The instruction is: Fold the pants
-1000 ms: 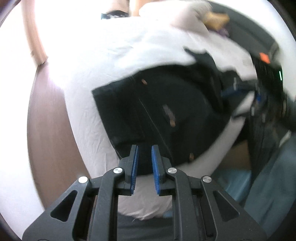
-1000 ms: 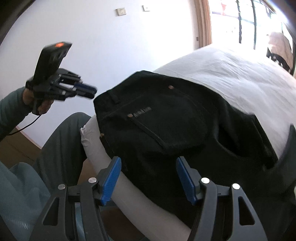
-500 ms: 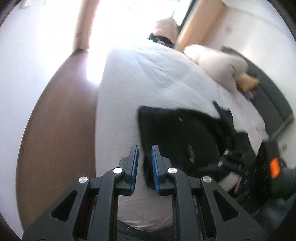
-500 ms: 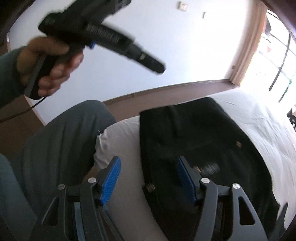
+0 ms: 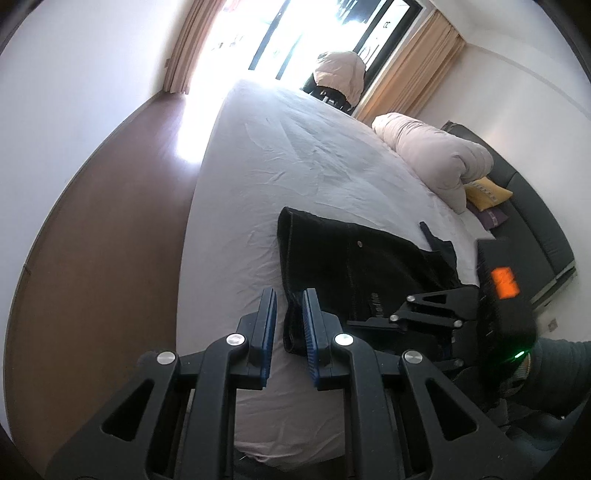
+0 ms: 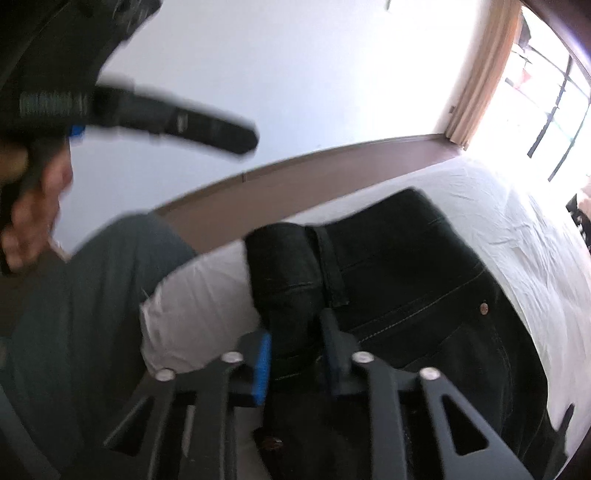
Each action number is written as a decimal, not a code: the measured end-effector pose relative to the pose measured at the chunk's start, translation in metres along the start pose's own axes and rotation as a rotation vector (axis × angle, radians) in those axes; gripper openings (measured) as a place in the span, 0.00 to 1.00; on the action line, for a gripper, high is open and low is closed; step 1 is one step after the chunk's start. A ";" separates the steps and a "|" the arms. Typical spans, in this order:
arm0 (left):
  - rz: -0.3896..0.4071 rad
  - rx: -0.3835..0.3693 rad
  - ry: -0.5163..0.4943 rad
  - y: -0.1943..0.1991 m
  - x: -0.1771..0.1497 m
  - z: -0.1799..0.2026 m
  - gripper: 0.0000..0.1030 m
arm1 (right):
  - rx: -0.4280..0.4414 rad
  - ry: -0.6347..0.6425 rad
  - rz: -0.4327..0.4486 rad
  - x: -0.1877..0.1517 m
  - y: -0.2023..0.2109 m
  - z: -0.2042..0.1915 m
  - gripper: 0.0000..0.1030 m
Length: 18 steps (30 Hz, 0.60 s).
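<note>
Pants [image 6: 406,288] waistband between right gripper [image 6: 295,343] pads

matt denim pants [image 5: 354,266], creased cotton sheet [image 5: 295,166]

Black grippers [image 5: 289,325], blue-padded jaws, teal sleeve [image 5: 561,365]

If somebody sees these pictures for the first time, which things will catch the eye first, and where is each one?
First come the black pants, lying on the white bed near its front edge. The right claw has just been closing and now pinches a bunched fold at the waistband, while the left claw is shut, with nothing in it, above the pants' left edge. Behind, a bright window glares past the bed.
</note>
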<state>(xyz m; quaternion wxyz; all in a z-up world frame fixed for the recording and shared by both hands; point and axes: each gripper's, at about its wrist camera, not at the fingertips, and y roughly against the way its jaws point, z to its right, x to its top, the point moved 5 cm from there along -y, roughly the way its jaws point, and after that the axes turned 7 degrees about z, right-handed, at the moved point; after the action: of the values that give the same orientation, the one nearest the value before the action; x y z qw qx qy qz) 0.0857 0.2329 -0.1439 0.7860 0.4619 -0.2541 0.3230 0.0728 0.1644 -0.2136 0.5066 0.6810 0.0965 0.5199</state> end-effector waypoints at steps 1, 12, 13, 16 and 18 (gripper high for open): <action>0.006 -0.005 0.002 -0.001 0.001 0.002 0.14 | -0.014 -0.012 0.022 0.007 0.003 0.001 0.14; 0.012 -0.051 -0.031 0.003 0.005 0.018 0.14 | 0.016 -0.061 -0.022 -0.007 -0.020 -0.009 0.33; 0.006 -0.054 -0.038 0.004 0.005 0.019 0.14 | 0.028 -0.056 -0.039 -0.012 -0.026 -0.015 0.44; -0.008 -0.049 -0.062 0.001 0.003 0.024 0.14 | 0.048 -0.050 0.009 -0.010 -0.018 -0.028 0.71; -0.011 -0.048 -0.054 -0.001 0.004 0.025 0.14 | 0.079 -0.080 0.020 -0.009 -0.009 -0.028 0.73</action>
<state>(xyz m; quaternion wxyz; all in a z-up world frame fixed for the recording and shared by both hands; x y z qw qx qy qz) 0.0867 0.2113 -0.1305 0.7915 0.4526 -0.2803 0.3001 0.0500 0.1786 -0.2279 0.4775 0.7217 0.0896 0.4931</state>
